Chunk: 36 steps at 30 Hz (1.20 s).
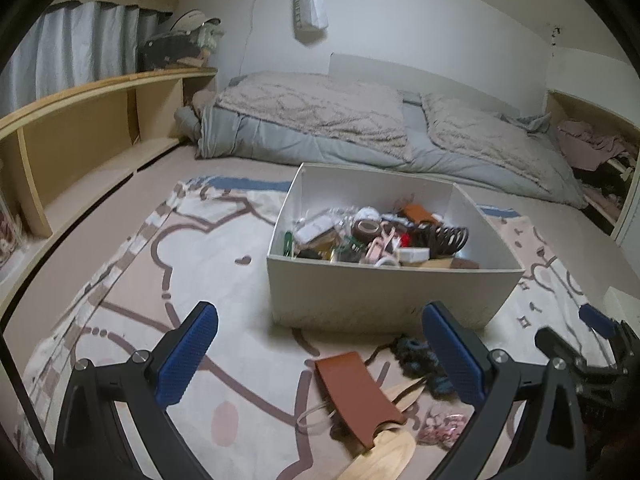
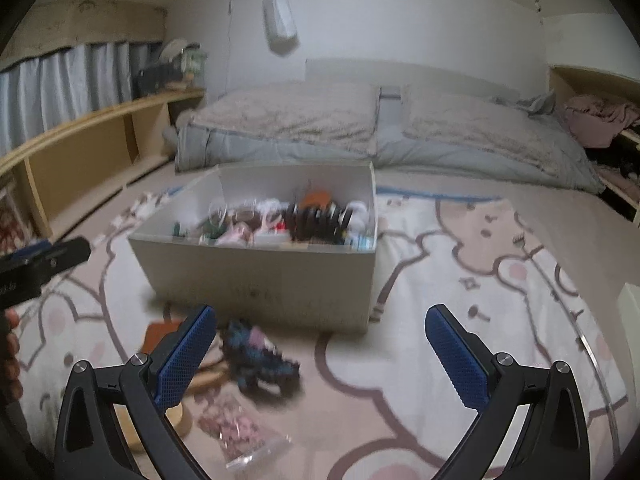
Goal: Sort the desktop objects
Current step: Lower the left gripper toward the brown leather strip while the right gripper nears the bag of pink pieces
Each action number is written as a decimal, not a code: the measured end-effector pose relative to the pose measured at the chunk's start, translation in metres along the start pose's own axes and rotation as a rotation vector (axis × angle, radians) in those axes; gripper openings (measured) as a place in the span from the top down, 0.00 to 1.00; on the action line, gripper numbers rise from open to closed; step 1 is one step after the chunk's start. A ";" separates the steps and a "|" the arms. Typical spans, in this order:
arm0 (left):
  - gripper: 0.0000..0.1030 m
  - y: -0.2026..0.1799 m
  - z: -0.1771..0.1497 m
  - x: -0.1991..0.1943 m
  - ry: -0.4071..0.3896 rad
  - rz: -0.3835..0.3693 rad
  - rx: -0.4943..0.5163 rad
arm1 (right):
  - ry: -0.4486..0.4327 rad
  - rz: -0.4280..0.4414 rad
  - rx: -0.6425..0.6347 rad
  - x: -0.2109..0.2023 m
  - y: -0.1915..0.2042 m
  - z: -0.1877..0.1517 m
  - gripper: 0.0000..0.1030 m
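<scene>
A big bed with a gray fuzzy blanket fills the top half of both views. A wooden shelf runs along the upper left. In front of the bed lies a cartoon blanket, pale with brown lines and pink spots, and everything sits on it.

In the middle of the left wrist view stands a white box. It is already heaped with little things, like rolls of tape, a black coil and small packets. It looks like stiff card, so it should stay put when things drop in.

A few things still wait outside the box, low in the frame just below its front wall. The brown leather case is flat and bendy; I think pinching it across its narrow sides would work best. A wooden spoon-like piece pokes out from under it, hard and light. The dark fuzzy scrunchie is soft and squishy, so any part can be grabbed. The clear bag of pink bits looks slippery and crinkly; its loose edge seems the safest spot to grip.

The left gripper is spread wide with nothing in it, hovering over the leather case. The right gripper is spread wide too and holds nothing, with the scrunchie beside its left finger.
</scene>
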<state>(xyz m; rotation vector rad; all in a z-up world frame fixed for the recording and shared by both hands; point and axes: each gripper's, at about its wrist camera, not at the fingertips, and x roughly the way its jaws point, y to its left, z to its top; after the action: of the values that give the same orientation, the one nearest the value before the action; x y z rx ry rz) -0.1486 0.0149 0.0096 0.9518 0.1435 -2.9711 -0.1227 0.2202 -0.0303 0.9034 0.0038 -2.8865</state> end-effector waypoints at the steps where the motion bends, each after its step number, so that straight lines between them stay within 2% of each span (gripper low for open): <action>1: 0.00 0.001 -0.003 0.003 0.009 0.007 0.000 | 0.016 0.005 -0.001 0.002 0.000 -0.005 0.00; 11: 0.00 0.013 -0.020 0.033 0.096 0.038 -0.037 | 0.167 0.029 -0.003 0.025 0.011 -0.042 0.00; 19: 0.00 0.007 -0.034 0.059 0.187 0.000 -0.063 | 0.246 0.043 -0.016 0.039 0.015 -0.058 0.00; 28: 0.00 -0.016 -0.049 0.078 0.252 -0.005 0.019 | 0.300 0.061 -0.032 0.050 0.019 -0.068 0.00; 36: 0.00 -0.016 -0.060 0.095 0.312 0.058 0.048 | 0.335 0.072 -0.044 0.060 0.024 -0.074 0.00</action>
<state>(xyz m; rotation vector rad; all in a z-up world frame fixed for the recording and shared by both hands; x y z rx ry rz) -0.1918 0.0377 -0.0934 1.3950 0.0469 -2.7646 -0.1267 0.1924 -0.1247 1.3353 0.0634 -2.6244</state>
